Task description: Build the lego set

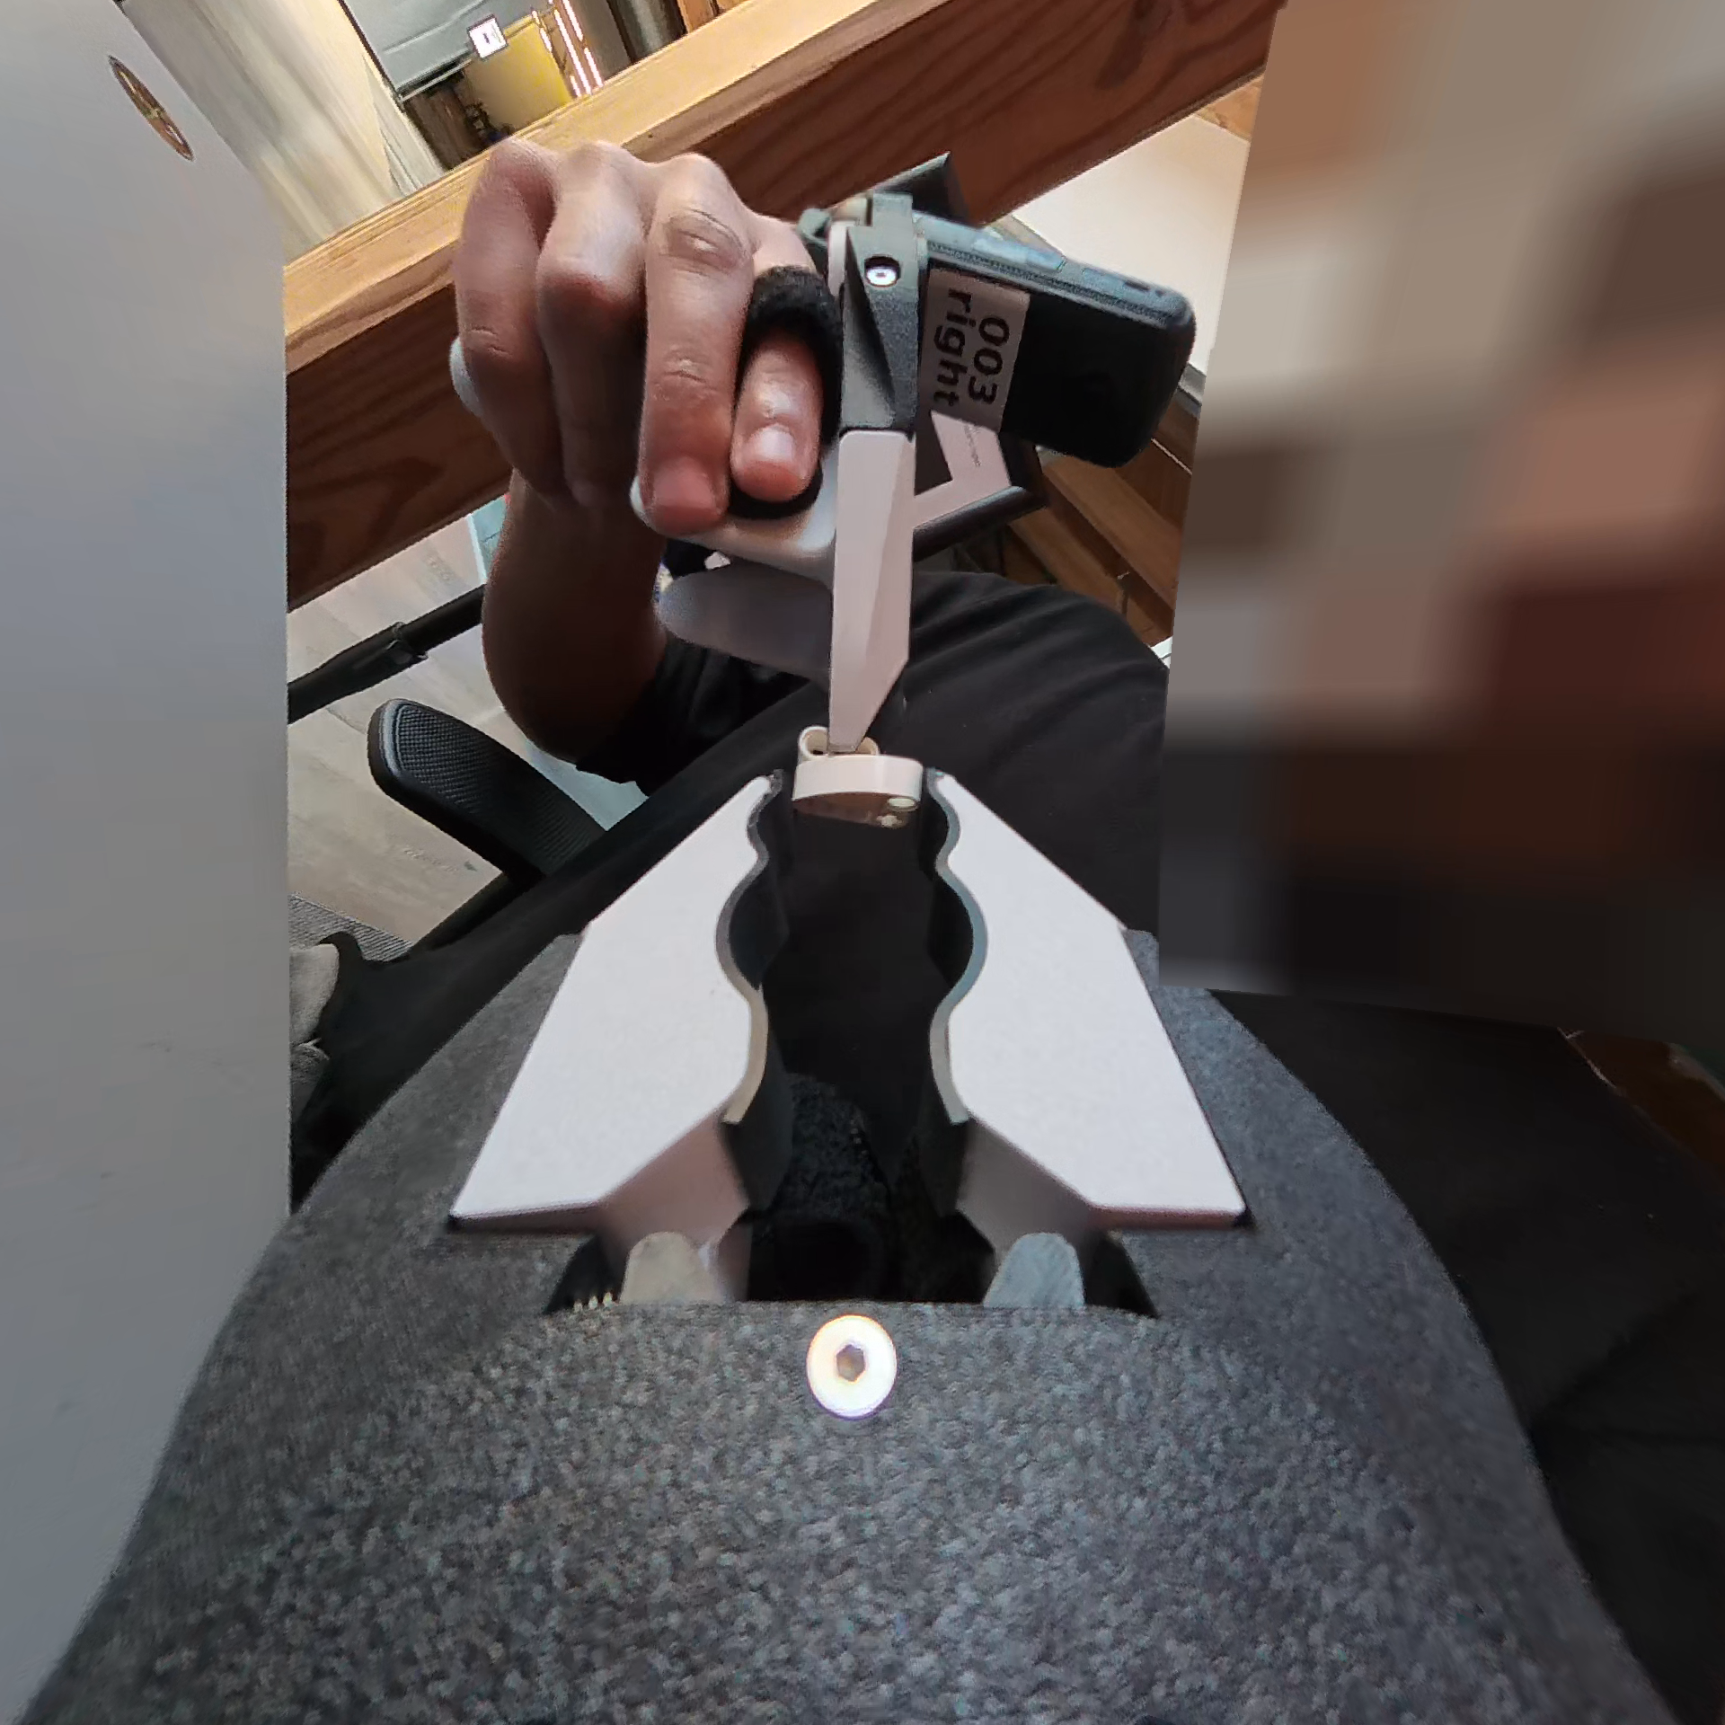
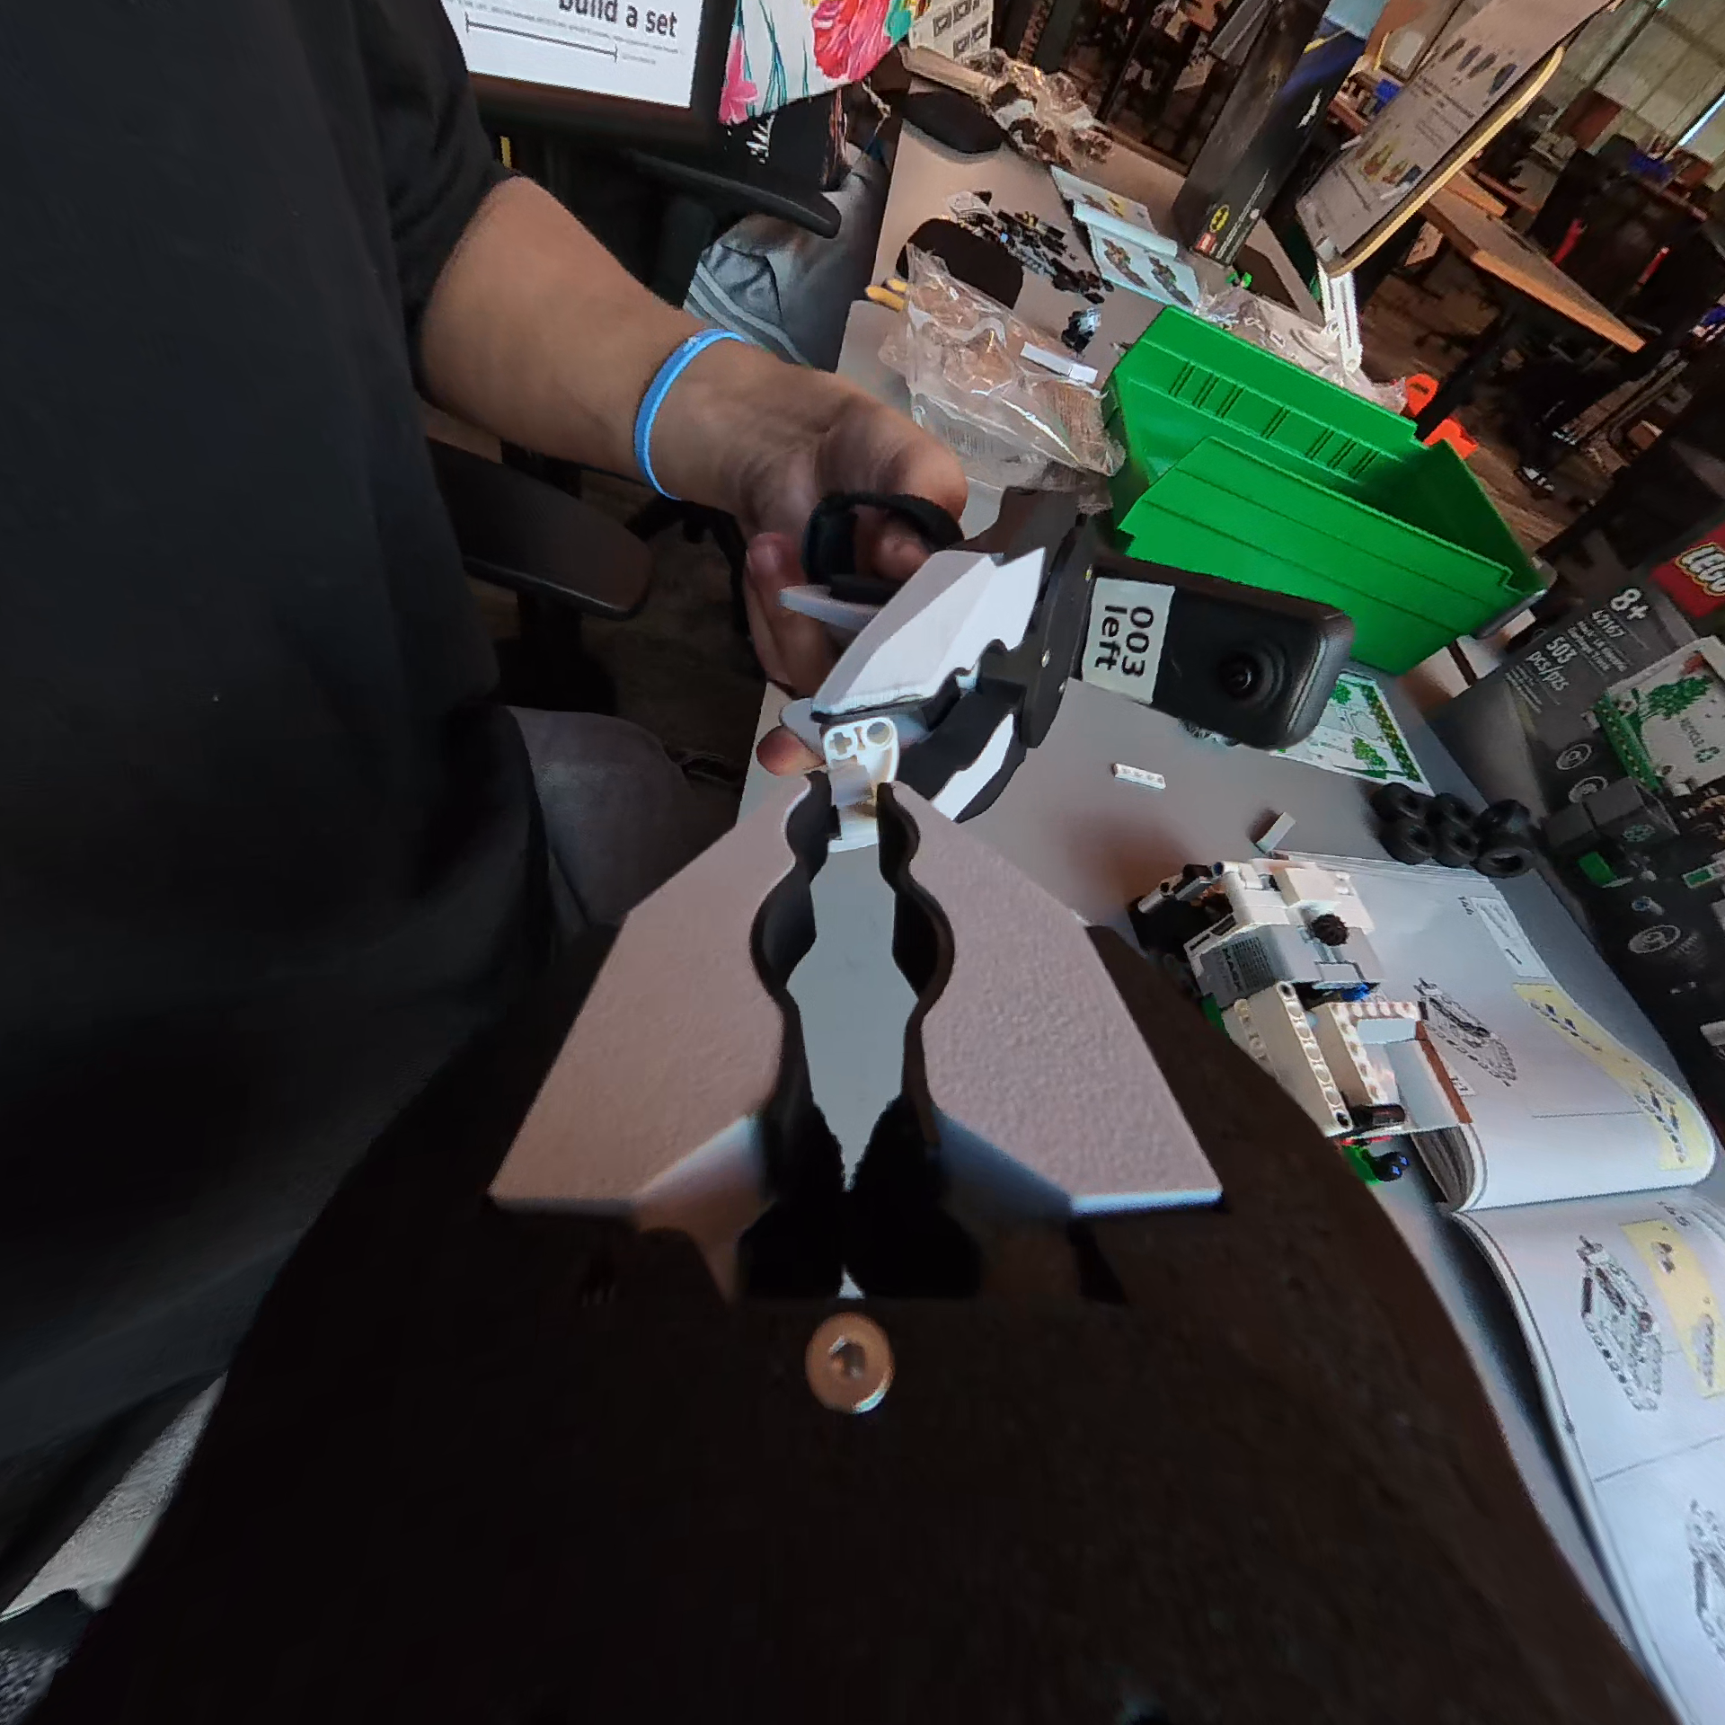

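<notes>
Lego piece [image 2: 854,779]: a small white plastic part with round holes, held up in the air between the two grippers, in front of the person's black shirt. The right gripper [image 2: 851,803] has flat pale fingers [image 2: 1017,1017] with wavy black inner edges, and its tips are pinched together on the lower end of the piece. The left gripper [image 1: 859,793] has the same smooth pale fingers [image 1: 653,1017] on a rough grey body, and its tips squeeze the sides of the piece's round end. Beyond them, on the grey table [image 2: 1055,840], stands a half-built white truck [image 2: 1288,989] on an open paper booklet [image 2: 1587,1111]. Near it lie black rubber tires [image 2: 1456,829]. Farther back sit shiny green plastic bins [image 2: 1307,495] and crinkly clear bags [image 2: 989,373].
</notes>
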{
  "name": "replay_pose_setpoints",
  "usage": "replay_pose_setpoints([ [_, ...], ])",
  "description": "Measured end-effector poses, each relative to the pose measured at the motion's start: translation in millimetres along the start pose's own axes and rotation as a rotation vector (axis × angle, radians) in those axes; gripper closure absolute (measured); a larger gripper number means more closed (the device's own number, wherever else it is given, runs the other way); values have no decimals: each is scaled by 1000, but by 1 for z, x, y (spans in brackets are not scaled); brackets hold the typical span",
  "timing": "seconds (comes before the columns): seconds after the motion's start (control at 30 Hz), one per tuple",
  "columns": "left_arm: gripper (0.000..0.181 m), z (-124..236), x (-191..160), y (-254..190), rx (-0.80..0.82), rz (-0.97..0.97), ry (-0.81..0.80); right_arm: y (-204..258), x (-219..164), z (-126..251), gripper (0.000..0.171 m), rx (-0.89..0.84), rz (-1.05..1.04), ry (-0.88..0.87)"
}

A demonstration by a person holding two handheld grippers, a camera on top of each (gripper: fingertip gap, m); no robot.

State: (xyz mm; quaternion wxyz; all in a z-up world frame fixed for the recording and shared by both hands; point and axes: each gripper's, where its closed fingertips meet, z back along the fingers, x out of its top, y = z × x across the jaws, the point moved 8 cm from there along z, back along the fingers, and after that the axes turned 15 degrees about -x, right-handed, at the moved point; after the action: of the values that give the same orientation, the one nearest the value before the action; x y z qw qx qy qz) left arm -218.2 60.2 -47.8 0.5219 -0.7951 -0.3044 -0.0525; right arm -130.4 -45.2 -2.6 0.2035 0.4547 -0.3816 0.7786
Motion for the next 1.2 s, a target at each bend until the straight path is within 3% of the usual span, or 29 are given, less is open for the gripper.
replay_pose_setpoints([
  [0.23, 157, -1, -4, 6, -63, 51, -24, 3, 1, 1, 164, 33, 88, -5],
  [0.5, 157, 3, 0, 2, -83, 33, -45, -4, -4, 0, 162, -6, -101, -74],
  [0.73, 156, 4, 0, 3, -118, 52, -33, 2, -4, -1, 164, -51, -86, -84],
  [0.93, 155, 25, 26, -6, 185, -249, -141, -17, -17, -4, 164, -294, -270, -43],
  [1.2, 152, 82, 31, -22, 803, -739, -130, -68, -84, 16, 165, -765, -579, 86],
])
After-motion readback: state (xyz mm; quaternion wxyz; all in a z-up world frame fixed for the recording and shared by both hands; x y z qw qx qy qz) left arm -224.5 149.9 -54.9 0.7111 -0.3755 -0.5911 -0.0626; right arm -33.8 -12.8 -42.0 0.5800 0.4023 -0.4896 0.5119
